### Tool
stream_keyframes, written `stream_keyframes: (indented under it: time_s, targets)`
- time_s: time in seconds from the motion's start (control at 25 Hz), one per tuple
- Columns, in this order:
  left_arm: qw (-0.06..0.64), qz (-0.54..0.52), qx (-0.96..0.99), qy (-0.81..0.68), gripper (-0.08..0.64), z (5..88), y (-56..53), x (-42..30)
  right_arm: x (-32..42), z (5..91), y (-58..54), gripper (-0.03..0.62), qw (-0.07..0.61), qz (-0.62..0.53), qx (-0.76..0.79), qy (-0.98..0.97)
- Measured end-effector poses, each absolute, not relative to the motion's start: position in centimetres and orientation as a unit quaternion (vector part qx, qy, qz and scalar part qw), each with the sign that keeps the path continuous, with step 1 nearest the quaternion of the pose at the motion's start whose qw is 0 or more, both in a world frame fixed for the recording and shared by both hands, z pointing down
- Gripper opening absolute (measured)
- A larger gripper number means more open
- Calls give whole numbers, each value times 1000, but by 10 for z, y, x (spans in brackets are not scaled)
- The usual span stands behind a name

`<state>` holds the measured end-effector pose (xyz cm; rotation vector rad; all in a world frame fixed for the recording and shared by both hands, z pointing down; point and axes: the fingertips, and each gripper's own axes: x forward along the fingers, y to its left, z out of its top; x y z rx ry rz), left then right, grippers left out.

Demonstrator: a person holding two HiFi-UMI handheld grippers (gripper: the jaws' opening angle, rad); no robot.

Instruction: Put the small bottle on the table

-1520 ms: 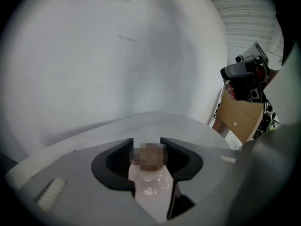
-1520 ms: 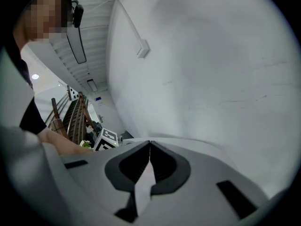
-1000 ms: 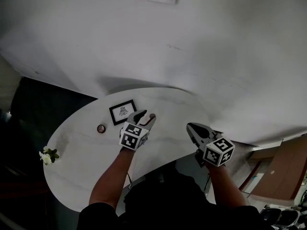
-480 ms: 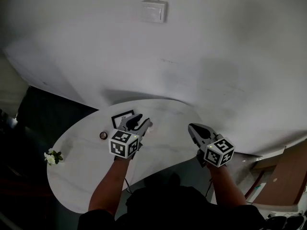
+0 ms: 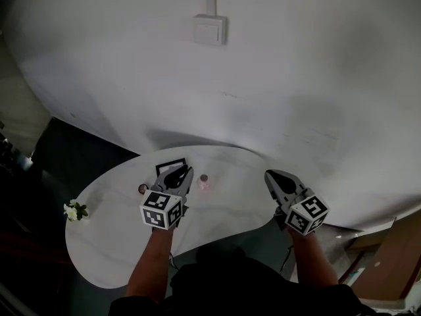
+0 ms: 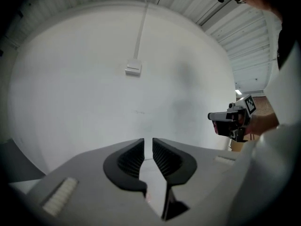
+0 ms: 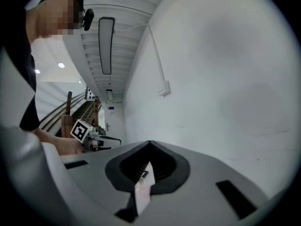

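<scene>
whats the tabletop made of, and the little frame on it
tabletop: looks like white marble or a marble-look laminate, smooth with a soft sheen, going by the faint grey veins. frame: thin black matt border, wood or plastic; too small to tell.

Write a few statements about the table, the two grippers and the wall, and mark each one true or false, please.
1. The small pale pink bottle stands on the white oval table. True.
2. The left gripper holds that bottle. False: the bottle stands free beside it. The jaws have just been closing, and the left gripper view shows only a narrow gap with nothing between them.
3. A black rectangular picture frame is on the table. True.
4. The white flower sprig lies next to the right gripper. False: it lies at the table's far left edge in the head view.
5. A white switch box is mounted on the wall. True.
</scene>
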<state>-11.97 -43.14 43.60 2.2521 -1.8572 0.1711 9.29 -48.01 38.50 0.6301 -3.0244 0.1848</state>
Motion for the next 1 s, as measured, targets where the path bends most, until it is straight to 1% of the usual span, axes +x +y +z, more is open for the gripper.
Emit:
stream_keyframes:
  time_s: [0.2,0.44,1.0]
  targets:
    - [85,48,752,-652,35,421,-429,-129,89,380,-478,10,24,42,196,-979]
    - [73,47,746,-661,25,410,-434,-133,83,376,-483,10,19,35,199,-979]
    - [76,45,743,-663,18,414,-437,-143,70,379,-482,9,17,37,193,-980]
